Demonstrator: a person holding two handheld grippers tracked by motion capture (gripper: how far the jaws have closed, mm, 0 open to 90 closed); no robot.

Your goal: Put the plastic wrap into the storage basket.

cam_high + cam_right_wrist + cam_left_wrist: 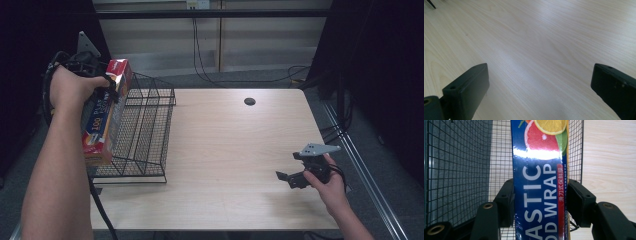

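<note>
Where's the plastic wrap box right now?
In the high view the plastic wrap box is at the table's left edge, clamped in the left gripper and held against the left side of the wire basket.

both grippers are chunky matte black: left gripper (pixel 107 82) and right gripper (pixel 287 177) each carry a grey three-cornered plate, brass-looking screw holes, black cables trailing. bare forearms, no sleeves.
</note>
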